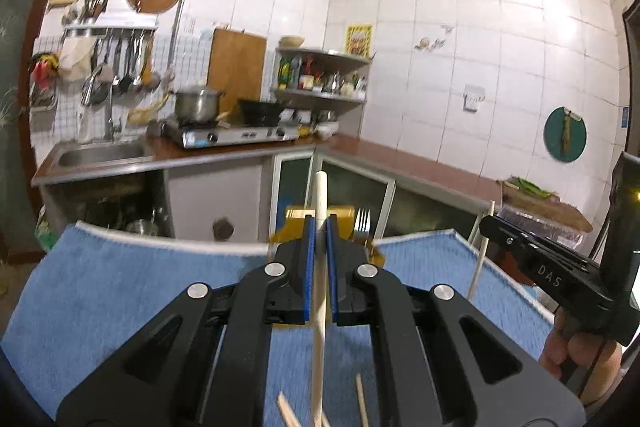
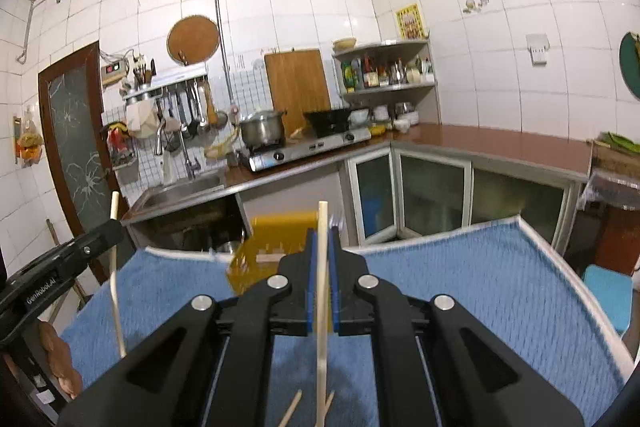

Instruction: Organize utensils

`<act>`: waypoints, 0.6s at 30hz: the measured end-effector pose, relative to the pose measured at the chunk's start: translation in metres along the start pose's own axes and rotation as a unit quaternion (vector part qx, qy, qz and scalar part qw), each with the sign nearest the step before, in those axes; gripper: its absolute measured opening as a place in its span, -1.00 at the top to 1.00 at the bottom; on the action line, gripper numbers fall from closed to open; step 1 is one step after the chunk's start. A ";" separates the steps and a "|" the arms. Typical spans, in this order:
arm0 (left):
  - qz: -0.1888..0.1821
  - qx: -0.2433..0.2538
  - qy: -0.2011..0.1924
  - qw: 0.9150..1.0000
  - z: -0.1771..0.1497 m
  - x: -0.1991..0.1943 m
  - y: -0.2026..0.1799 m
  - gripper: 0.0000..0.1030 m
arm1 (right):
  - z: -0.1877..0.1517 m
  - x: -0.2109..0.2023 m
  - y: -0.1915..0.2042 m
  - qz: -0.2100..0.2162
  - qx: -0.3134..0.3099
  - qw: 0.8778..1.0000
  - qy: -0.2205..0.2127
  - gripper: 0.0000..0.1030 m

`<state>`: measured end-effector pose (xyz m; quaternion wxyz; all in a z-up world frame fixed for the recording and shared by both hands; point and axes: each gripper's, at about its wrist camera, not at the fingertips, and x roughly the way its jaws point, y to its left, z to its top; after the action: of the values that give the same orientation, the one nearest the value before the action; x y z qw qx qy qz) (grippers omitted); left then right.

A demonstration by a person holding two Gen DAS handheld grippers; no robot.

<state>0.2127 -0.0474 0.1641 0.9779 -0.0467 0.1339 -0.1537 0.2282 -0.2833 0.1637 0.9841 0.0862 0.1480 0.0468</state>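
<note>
The left gripper (image 1: 319, 227) is clamped on a pale chopstick (image 1: 320, 203) pointing to twelve o'clock above the blue towel (image 1: 120, 287). The yellow utensil holder (image 1: 340, 213) with a fork (image 1: 362, 221) sits just behind. At three o'clock, the right gripper (image 2: 322, 239) pinches a second chopstick (image 2: 322, 219).

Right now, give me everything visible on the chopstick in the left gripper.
The chopstick is a pale, plain wooden stick, thick and round at the top and thinner toward the bottom. It stands nearly upright, clamped partway along between the blue pads of the left gripper, which is shut on it. The top end sticks up above the pads; the lower end hangs over the blue towel, running out of view at the bottom. In the right wrist view it shows as slightly bowed.
</note>
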 end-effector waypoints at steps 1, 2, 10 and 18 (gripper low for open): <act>0.000 0.002 -0.007 1.000 0.005 0.005 -0.002 0.92 | 0.009 0.003 0.000 -0.002 -0.004 1.000 -0.010 0.89; 0.001 0.004 -0.012 1.000 0.010 0.010 -0.003 0.92 | 0.015 0.007 0.001 -0.003 -0.006 1.000 -0.017 0.89; -0.003 -0.020 -0.077 0.997 0.043 0.055 0.006 0.92 | 0.058 0.046 -0.003 -0.003 0.000 0.997 -0.072 0.89; 0.045 -0.041 -0.154 0.986 0.073 0.092 0.016 0.92 | 0.084 0.067 0.006 -0.002 -0.002 0.992 -0.124 0.89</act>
<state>0.3221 -0.0577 0.2091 0.9900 -0.1041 -0.0100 -0.0948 0.3164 -0.2832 0.2250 0.9951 0.0893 0.0245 0.0338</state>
